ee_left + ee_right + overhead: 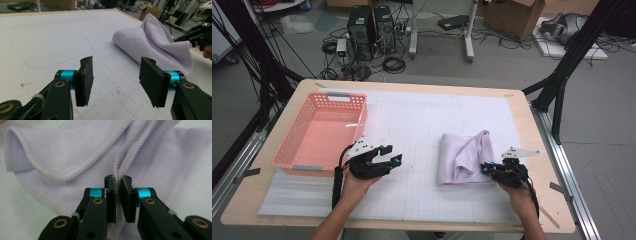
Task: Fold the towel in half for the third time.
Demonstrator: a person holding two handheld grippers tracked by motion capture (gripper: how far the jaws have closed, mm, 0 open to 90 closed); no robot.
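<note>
Right tongs [118,195] pinching stitched hem of soft lilac cloth [75,152], left tongs [115,82] wide apart, empty

Two hand-held grippers, left gripper [393,154] and right gripper [484,168], share one build: matte black linkage arms with brass-coloured pivot rivets, turquoise collars behind flat black rubber-faced pads [84,80], a pale grey three-cornered plate on top, and a black cable trailing along each bare, sleeveless forearm at the frame's bottom.
</note>
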